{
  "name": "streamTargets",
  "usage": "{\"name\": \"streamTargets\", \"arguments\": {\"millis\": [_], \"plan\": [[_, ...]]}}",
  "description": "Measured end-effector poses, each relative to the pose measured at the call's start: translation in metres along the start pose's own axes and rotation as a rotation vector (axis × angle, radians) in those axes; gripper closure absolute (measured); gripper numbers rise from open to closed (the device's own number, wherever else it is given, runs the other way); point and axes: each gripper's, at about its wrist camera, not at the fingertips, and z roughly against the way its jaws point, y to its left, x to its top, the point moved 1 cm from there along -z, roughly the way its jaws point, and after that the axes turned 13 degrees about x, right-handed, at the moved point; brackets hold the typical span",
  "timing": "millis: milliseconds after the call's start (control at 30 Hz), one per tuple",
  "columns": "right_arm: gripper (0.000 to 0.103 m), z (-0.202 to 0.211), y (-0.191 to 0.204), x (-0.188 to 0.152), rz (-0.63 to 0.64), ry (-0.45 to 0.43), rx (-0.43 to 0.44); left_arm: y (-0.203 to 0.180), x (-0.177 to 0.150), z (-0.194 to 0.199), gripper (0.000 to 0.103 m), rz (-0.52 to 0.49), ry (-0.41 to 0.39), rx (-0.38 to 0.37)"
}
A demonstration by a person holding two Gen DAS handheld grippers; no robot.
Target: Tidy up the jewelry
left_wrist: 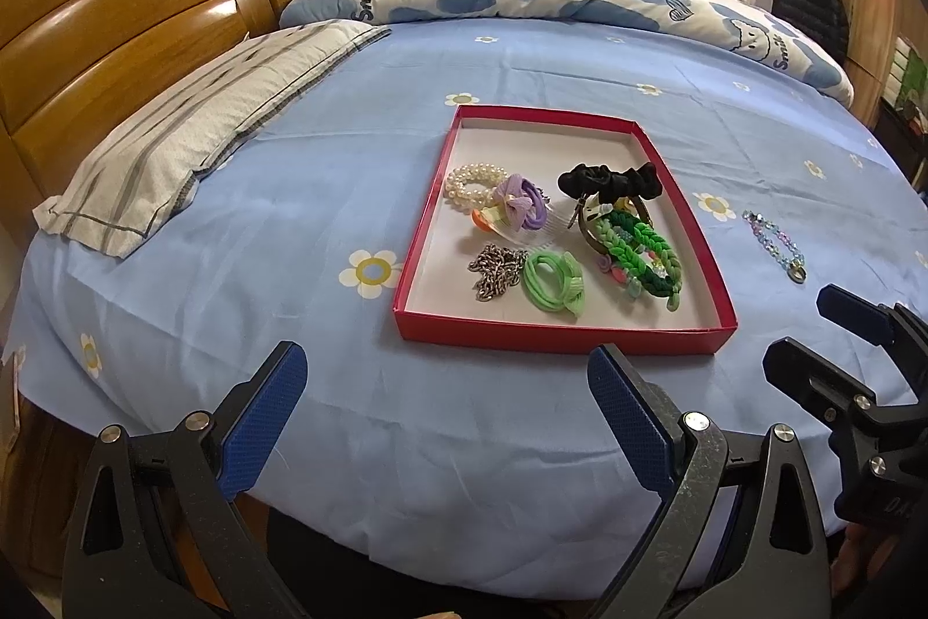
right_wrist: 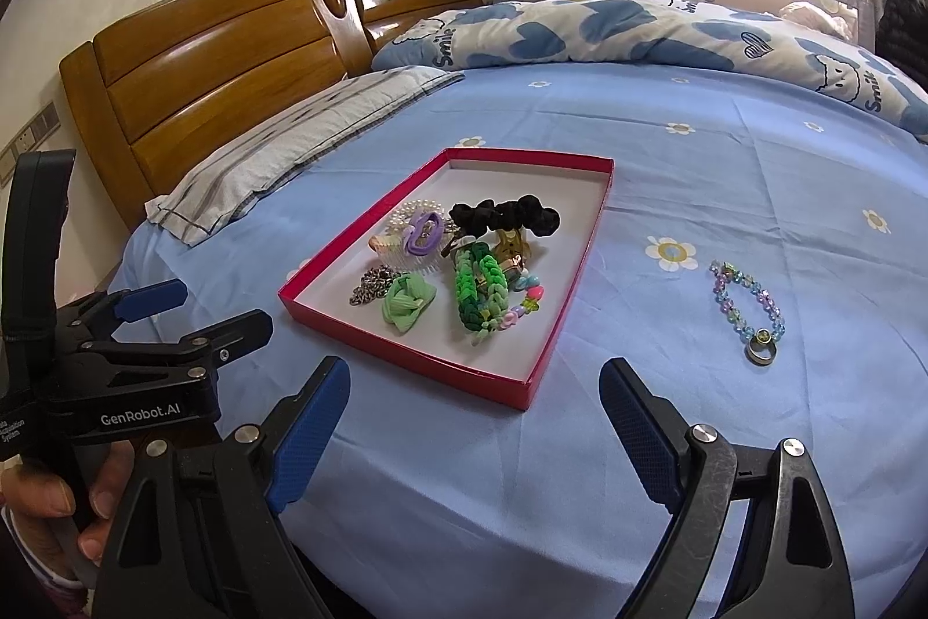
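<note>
We are holding both the left gripper (left_wrist: 446,387) and right gripper (right_wrist: 474,401) with jaws gaping wide, gripping nothing, while the beaded bracelet (right_wrist: 748,308) is lying beside the red tray (right_wrist: 522,390).

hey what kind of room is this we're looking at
Most likely a home bedroom: the red tray of jewelry sits on a bed with a blue flowered sheet, a wooden headboard behind a striped pillow, and a cloud-print duvet.

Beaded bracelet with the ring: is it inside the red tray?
No. The beaded bracelet lies on the blue bedsheet, to the right of the red tray and apart from it.
</note>
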Motion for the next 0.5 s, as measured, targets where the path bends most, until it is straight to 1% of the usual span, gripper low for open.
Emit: {"name": "streamTargets", "arguments": {"millis": [500], "plan": [[0.013, 0.0000, -0.0005, 0.0013, -0.002, 0.000, 0.000, -0.0030, -0.0015, -0.0027, 0.005, -0.014, 0.004, 0.008]]}}
